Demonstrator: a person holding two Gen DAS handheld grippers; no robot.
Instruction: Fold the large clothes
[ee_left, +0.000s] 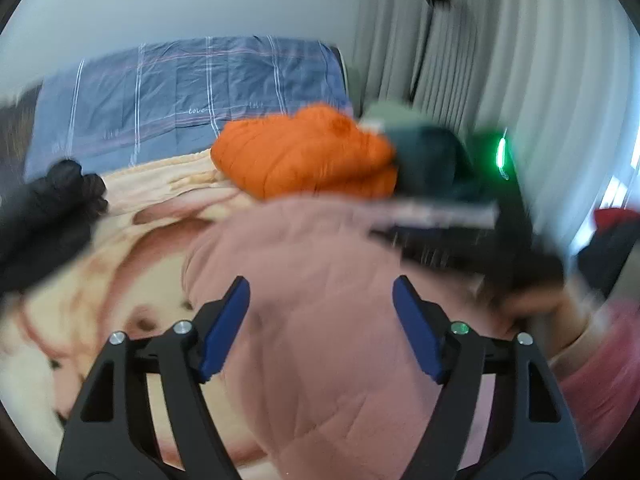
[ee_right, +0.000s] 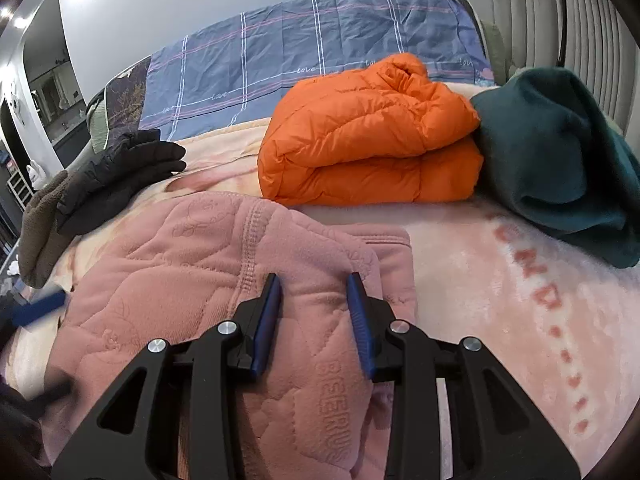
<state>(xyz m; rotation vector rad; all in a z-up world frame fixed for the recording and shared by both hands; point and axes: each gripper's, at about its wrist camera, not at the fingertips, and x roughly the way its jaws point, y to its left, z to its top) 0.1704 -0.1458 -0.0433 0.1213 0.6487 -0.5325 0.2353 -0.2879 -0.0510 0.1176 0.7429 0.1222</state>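
Pink quilted garment [ee_right: 224, 264], on the bed, part folded.
Soft fleece, stitched pattern and embossed lettering; one layer lapped over another, folded edge toward the orange puffer jacket [ee_right: 372, 132], itself folded into a thick bundle beside a heaped teal garment [ee_right: 560, 160].

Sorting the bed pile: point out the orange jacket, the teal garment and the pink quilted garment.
orange jacket [ee_right: 368, 136], right wrist view, middle of its folded top.
teal garment [ee_right: 560, 160], right wrist view, its broad front.
pink quilted garment [ee_right: 168, 256], right wrist view, quilted panel left of the seam.
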